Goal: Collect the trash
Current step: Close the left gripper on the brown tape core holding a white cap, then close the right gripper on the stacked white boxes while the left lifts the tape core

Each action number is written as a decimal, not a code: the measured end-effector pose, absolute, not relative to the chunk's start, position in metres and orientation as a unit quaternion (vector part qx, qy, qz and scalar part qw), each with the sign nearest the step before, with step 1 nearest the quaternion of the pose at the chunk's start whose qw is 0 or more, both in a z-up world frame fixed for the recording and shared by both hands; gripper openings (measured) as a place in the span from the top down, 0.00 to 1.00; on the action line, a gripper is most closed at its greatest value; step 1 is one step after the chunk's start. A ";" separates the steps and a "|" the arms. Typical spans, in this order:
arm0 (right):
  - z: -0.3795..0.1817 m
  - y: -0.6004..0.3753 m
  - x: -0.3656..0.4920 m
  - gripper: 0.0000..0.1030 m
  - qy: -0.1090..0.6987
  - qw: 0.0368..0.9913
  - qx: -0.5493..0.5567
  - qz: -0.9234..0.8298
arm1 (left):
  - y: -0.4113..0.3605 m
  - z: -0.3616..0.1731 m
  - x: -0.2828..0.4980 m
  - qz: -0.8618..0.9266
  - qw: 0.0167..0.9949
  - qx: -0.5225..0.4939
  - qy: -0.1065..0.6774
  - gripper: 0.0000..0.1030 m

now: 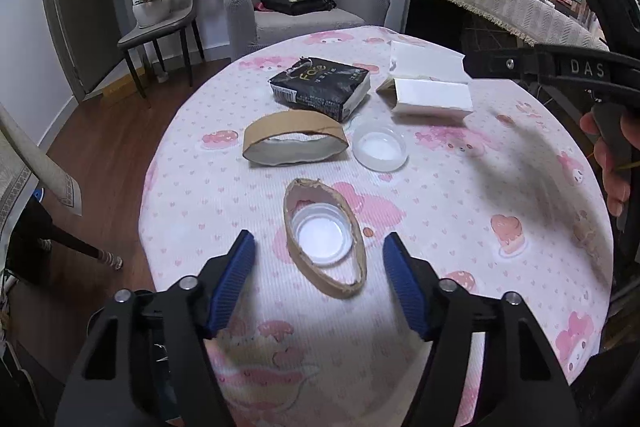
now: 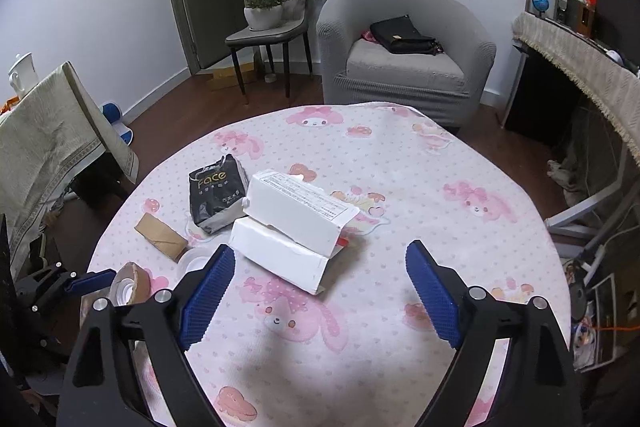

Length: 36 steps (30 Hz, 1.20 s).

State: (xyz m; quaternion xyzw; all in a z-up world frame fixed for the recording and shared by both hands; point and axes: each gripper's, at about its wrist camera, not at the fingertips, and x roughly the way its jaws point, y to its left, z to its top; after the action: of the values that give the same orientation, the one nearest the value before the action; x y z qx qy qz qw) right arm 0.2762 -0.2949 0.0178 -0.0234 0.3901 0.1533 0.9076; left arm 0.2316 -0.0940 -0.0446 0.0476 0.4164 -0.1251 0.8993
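Trash lies on a table with a pink cartoon cloth [image 1: 460, 227]. My left gripper [image 1: 320, 247] is open, its jaws either side of a torn cardboard ring [image 1: 358, 259] with a white plastic lid [image 1: 320, 237] inside it. Beyond lie a second cardboard ring [image 1: 294, 143], a clear plastic lid [image 1: 380, 147], a black tissue pack [image 1: 320, 89] and a torn white box [image 1: 430, 87]. My right gripper [image 2: 320, 267] is open and empty, just above the near end of the white box [image 2: 292, 223]. The black pack [image 2: 218, 193] and a cardboard ring [image 2: 160, 237] lie to its left.
A grey armchair [image 2: 408, 67] with a black bag stands beyond the table. A chair with potted plants [image 2: 276, 15] is by the door. A cloth-covered desk [image 2: 580, 67] is on the right, a draped chair [image 2: 52, 131] on the left.
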 end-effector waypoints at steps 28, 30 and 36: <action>-0.003 -0.261 0.302 0.10 0.398 0.912 0.017 0.093 | -0.074 -0.026 0.223 -0.164 0.907 -0.004 0.387 0.63; -0.006 -0.260 0.306 0.10 0.398 0.913 0.021 0.080 | -0.073 -0.025 0.222 -0.167 0.908 -0.008 0.385 0.63; -0.014 -0.252 0.315 0.10 0.396 0.916 0.023 0.058 | -0.069 -0.023 0.220 -0.176 0.908 -0.016 0.381 0.63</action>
State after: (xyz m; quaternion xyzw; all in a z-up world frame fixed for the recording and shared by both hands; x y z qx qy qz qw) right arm 0.3153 -0.2516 -0.0143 0.0227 0.3959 0.0579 0.9162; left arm 0.2195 -0.0694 -0.0229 -0.0159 0.3809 -0.1759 0.9076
